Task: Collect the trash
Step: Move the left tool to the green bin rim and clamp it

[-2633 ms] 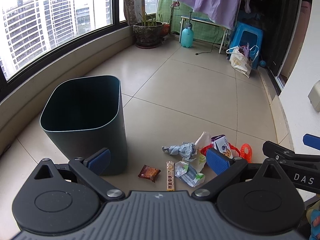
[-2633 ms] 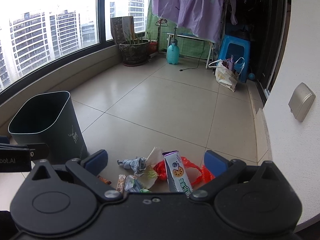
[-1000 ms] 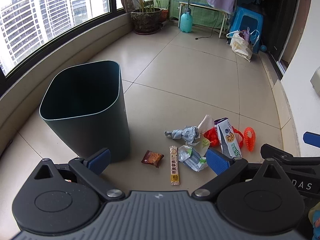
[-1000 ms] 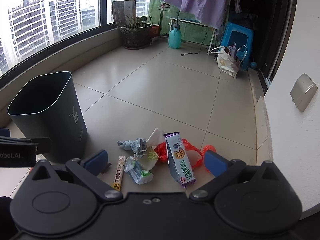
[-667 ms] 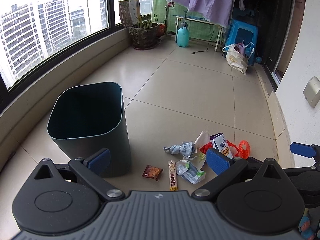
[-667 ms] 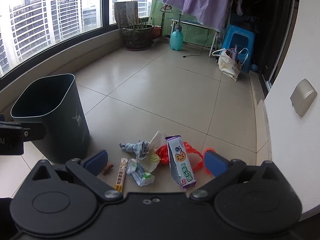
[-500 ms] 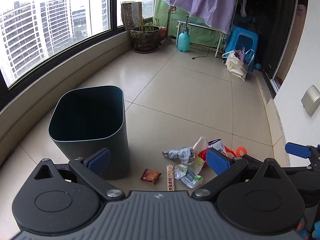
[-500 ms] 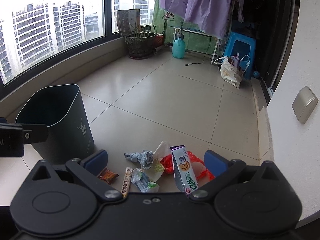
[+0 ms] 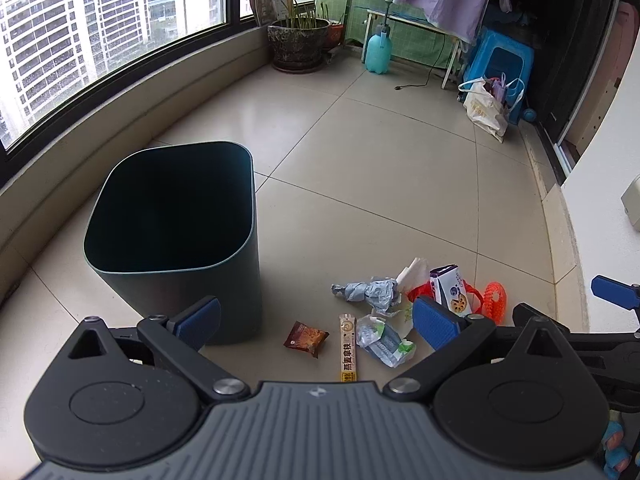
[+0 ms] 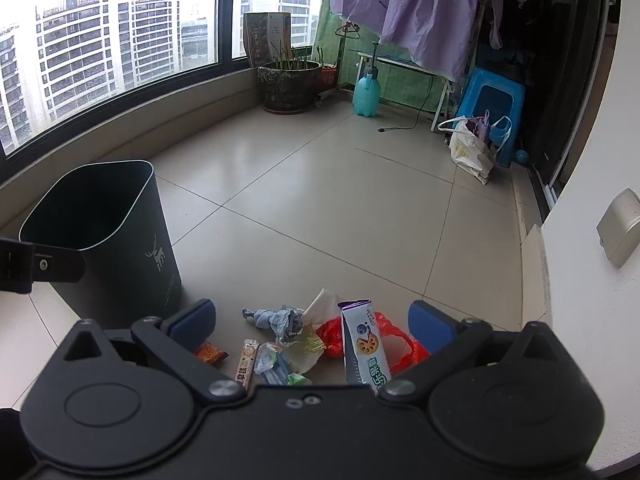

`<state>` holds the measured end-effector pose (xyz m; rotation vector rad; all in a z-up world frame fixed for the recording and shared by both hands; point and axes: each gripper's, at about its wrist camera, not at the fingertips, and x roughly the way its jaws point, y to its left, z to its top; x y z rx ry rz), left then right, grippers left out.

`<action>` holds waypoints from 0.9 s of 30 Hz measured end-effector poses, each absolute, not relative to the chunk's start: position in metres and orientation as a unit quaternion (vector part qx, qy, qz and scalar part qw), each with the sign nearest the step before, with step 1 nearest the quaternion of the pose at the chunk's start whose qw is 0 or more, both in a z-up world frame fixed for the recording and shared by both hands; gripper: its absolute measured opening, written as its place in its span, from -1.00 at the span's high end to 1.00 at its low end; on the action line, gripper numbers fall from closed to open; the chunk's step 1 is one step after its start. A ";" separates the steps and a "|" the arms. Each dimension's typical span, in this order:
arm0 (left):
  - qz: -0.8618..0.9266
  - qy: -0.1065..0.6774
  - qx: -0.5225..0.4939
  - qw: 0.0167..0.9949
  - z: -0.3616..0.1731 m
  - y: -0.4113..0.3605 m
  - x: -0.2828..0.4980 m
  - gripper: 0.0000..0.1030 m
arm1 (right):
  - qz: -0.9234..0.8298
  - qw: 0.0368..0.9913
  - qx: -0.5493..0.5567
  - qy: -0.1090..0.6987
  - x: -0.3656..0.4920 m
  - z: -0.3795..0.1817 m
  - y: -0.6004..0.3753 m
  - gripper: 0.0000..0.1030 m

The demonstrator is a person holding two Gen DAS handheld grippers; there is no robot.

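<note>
1. Floor (image 9: 360, 184): tiled balcony, all litter lying on it, nothing collected that I can see.
2. Bin (image 9: 172, 224): dark, open-topped, upright, just left of the litter. What shows of its inside looks empty.
3. Left gripper (image 9: 316, 320): fingers spread wide, holding nothing, hanging above the floor with the bin on its left and the litter ahead-right.
4. Right gripper (image 10: 310, 322): also spread, empty, litter pile straight ahead between its fingers.
5. Change over the last few seconds: both views dipped toward the pile, then pulled back and up. No item has moved; neither gripper has touched anything.
6. Meaning: probably still lining up, no pick begun.
7. Carton (image 10: 366, 346): purple-white snack box, lying over the red bag (image 10: 332, 336).
8. Crumpled blue-grey wrapper (image 9: 370, 292), beside a white tissue (image 9: 414, 270).
9. Clear packet (image 9: 382, 340), touching the stick sachet (image 9: 347, 346).
10. Brown snack packet (image 9: 306, 338): nearest the bin, apart from the rest. Likely easiest first pick for the left side.
</note>
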<state>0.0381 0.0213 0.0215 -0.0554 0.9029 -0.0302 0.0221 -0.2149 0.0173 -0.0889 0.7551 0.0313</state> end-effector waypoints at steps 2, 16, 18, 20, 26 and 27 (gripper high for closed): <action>-0.005 0.438 -0.009 0.899 0.018 0.021 0.053 -0.99 | 0.016 0.927 -0.056 0.371 0.032 0.011 -0.219 -1.00; 0.037 0.447 0.042 0.893 -0.008 0.040 0.145 -0.99 | 0.018 0.915 -0.096 0.392 0.101 -0.024 -0.248 -1.00; 0.045 0.445 0.051 0.893 -0.011 0.048 0.149 -0.99 | 0.020 0.913 -0.098 0.395 0.108 -0.028 -0.251 -1.00; 0.060 0.448 0.052 0.891 -0.013 0.061 0.152 -0.99 | 0.019 0.911 -0.100 0.399 0.114 -0.032 -0.256 -1.00; 0.094 0.458 0.024 0.884 -0.013 0.117 0.158 -0.99 | 0.015 0.903 -0.107 0.416 0.131 -0.048 -0.267 -1.00; 0.100 0.456 0.020 0.884 -0.013 0.125 0.157 -0.99 | 0.012 0.902 -0.110 0.418 0.133 -0.051 -0.268 -1.00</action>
